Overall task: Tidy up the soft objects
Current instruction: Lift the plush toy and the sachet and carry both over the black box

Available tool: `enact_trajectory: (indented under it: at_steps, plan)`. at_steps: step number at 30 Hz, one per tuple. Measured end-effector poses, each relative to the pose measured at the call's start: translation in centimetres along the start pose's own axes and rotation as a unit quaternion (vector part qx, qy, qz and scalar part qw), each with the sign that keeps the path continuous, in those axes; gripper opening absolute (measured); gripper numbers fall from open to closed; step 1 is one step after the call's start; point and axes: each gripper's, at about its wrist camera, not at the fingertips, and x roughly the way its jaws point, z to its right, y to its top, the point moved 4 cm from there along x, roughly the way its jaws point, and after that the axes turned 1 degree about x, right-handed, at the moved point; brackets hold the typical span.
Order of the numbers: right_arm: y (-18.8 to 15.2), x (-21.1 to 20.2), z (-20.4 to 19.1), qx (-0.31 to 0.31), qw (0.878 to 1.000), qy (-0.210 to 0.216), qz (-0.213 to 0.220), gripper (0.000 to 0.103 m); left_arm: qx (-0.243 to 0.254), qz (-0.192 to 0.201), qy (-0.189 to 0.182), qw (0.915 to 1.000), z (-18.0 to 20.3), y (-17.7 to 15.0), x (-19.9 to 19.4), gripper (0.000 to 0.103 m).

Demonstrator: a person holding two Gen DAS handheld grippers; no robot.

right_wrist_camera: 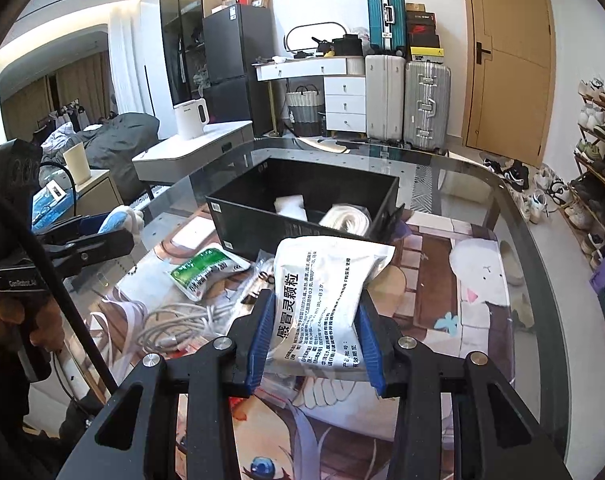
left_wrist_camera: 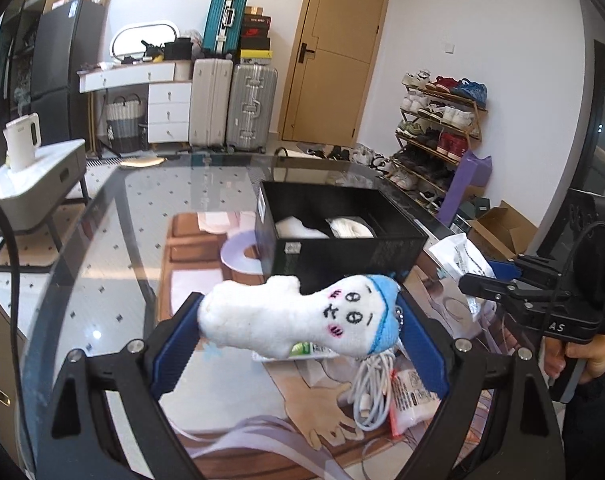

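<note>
Left wrist view
Left gripper [left_wrist_camera: 302,334]: jaws closed on the plush [left_wrist_camera: 298,318], held crosswise in the air above the table [left_wrist_camera: 102,248].
Box [left_wrist_camera: 342,248]: black, open, on the table beyond the plush; two white soft items inside.
Surface: glass top over a printed mat; cable [left_wrist_camera: 370,392] and packets lie below the plush.
Room: suitcases, door, shoe rack.
Right gripper [left_wrist_camera: 474,286]: cut off at the right edge, jaw state unclear here.

Right wrist view
Right gripper [right_wrist_camera: 314,326]: jaws clamped on a white pouch [right_wrist_camera: 322,292], in front of the box [right_wrist_camera: 302,216].
Green packet [right_wrist_camera: 206,270]: on the mat beside the cable [right_wrist_camera: 174,326].
Plush [right_wrist_camera: 120,218]: mostly hidden behind the left gripper.
</note>
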Motion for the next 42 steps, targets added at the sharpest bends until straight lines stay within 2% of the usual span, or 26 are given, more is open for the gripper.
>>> enact_trajectory:
  at_steps: [24, 42]
  plan:
    - [4.6, 0.0, 0.1, 0.000, 1.000, -0.012, 0.020, 0.040, 0.040, 0.031, 0.009, 0.9987, 1.3, 5.4, 2.4, 0.092]
    - [6.5, 1.7, 0.4, -0.004, 1.000, -0.016, 0.020, 0.040, 0.048, 0.030, 0.012, 0.9983, 1.0, 7.1, 5.8, 0.092]
